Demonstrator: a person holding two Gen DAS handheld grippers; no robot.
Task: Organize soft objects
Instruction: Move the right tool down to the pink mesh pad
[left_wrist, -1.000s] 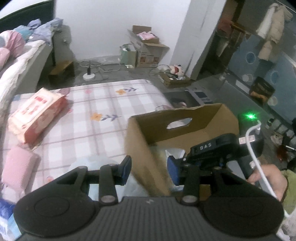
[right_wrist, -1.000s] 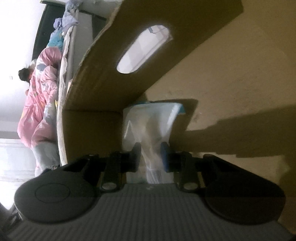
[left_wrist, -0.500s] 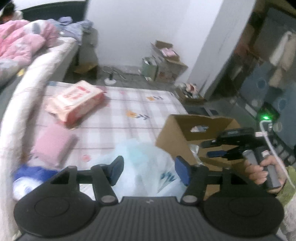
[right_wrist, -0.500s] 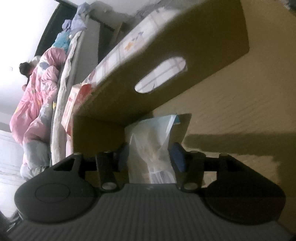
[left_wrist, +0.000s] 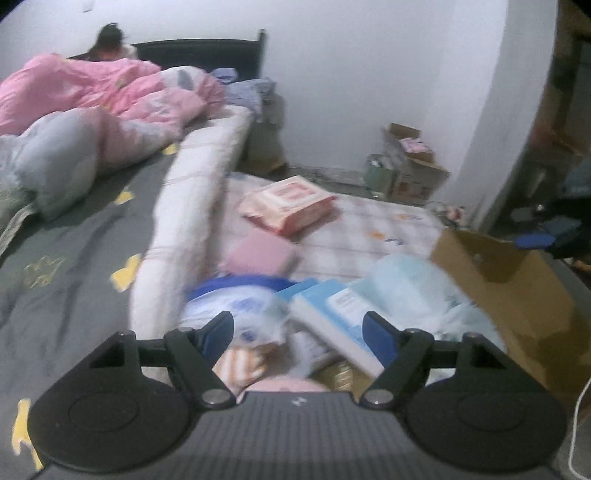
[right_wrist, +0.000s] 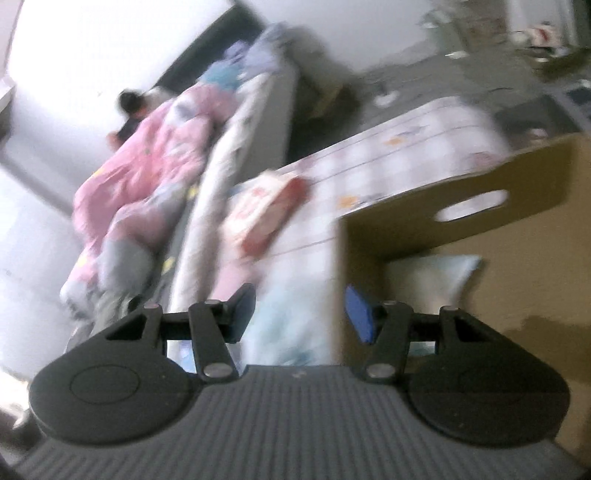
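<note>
Left wrist view: the left gripper (left_wrist: 297, 332) occupies the lower centre of the frame. Its jaws stand wide apart and are opening; nothing is clamped between them. Directly beyond the fingertips lies a heap of soft packs: a white-and-blue plastic-wrapped pack (left_wrist: 236, 314) at lower centre-left, and a light-blue box-shaped pack (left_wrist: 332, 314) at lower centre. A pale-blue plastic bag (left_wrist: 410, 284) lies just to the right of these, touching the side of the cardboard box (left_wrist: 517, 295) at the right of the frame. Farther out, a pink folded pad (left_wrist: 260, 253) rests on the checked sheet (left_wrist: 369, 229) at centre. Beyond it lies a pink-and-red tissue pack (left_wrist: 288, 201). A white rolled quilt (left_wrist: 195, 206) runs from lower centre toward upper centre. A pink duvet (left_wrist: 92, 92) fills the upper left. The picture is motion-blurred, so fine print is unreadable.

Right wrist view: the right gripper (right_wrist: 299, 308) sits at lower centre. Its jaws are parted about halfway and hold nothing. The near corner edge of the cardboard box lines up between the fingertips. Inside the box, at right centre, a clear plastic-wrapped pack (right_wrist: 432, 273) leans against the wall below the handle cutout (right_wrist: 471, 206). The tissue pack and the duvet appear at centre and centre-left, heavily blurred.
</note>
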